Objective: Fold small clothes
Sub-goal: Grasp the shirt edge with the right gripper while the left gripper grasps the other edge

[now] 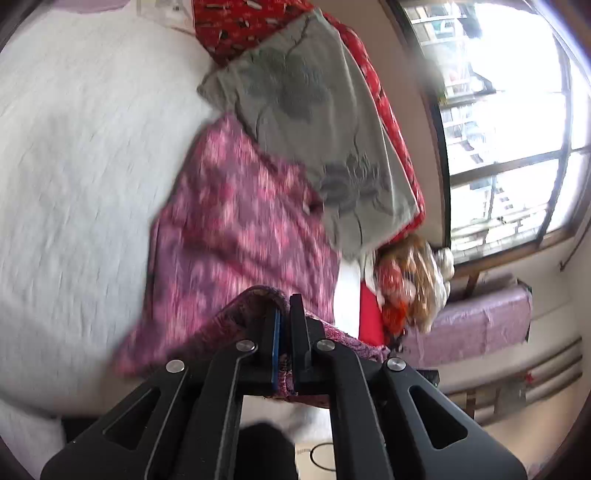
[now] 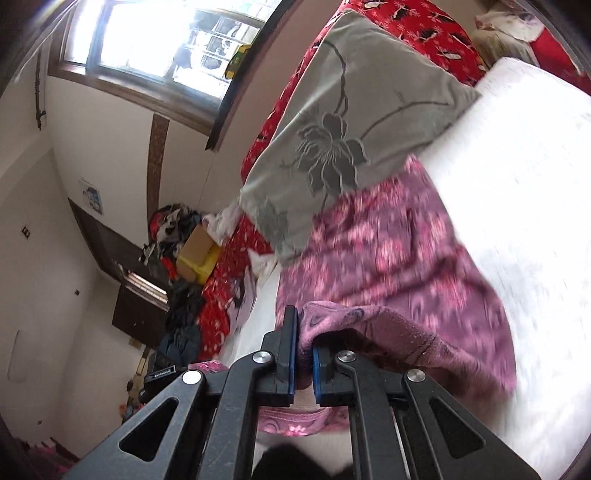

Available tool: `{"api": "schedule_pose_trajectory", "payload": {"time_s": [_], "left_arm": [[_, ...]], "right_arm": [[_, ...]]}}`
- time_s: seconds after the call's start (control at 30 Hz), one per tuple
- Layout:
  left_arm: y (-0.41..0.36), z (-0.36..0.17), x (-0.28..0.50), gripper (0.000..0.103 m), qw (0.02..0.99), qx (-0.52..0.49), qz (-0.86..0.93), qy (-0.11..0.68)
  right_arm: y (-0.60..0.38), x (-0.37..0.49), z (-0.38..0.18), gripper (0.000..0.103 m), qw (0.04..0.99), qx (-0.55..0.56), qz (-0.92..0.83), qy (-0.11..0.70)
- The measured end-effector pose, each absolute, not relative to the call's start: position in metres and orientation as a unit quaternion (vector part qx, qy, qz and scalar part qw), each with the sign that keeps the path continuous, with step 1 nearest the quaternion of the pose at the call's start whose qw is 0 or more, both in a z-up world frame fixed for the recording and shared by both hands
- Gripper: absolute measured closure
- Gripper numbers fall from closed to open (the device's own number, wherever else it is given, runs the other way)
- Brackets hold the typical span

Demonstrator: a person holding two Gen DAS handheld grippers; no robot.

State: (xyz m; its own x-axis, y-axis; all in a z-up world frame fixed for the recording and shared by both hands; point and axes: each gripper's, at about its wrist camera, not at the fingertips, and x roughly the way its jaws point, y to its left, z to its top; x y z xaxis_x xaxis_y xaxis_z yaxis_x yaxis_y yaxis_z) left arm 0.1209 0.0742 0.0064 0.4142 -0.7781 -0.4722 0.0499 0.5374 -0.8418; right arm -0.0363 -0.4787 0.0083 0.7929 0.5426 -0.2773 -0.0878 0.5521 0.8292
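A pink and purple flowered garment (image 1: pixel 236 218) lies spread on the white bed (image 1: pixel 74 147), blurred by motion. My left gripper (image 1: pixel 284 314) is shut on one lifted edge of it; the cloth runs between the blue pads. In the right wrist view the same pink garment (image 2: pixel 399 254) drapes away over the bed. My right gripper (image 2: pixel 303 332) is shut on another bunched edge, and the cloth hangs over its right finger. Both edges are raised above the mattress.
A grey pillow with a dark flower print (image 1: pixel 317 122) (image 2: pixel 340 140) lies just beyond the garment on a red patterned quilt (image 1: pixel 236 22) (image 2: pixel 424 22). A window (image 1: pixel 517 129) fills one wall. Piled clothes and a cardboard box (image 2: pixel 195 251) sit by the bed's far side.
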Motion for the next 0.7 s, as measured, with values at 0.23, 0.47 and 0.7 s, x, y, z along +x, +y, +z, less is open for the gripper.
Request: {"api": "schedule_pose_trajectory", "payload": {"time_s": [0.23, 0.47, 0.7], "left_arm": [[0.065, -0.012, 0.207, 0.101, 0.756, -0.421, -0.240, 0.440], [0.046, -0.046, 0.293, 0.101, 0.755, -0.428, -0.192, 0.459], [0.041, -0.072, 0.331, 0.101, 0.706, -0.477, -0.171, 0.495]], "right_arm": [[-0.501, 0.045, 0.001, 0.097, 0.837, 0.464, 0.152, 0.248], [-0.536, 0.127, -0.035, 0.097, 0.808, 0.527, 0.087, 0.247], [-0.551, 0.178, -0.074, 0.092, 0.756, 0.584, 0.041, 0.292]]}}
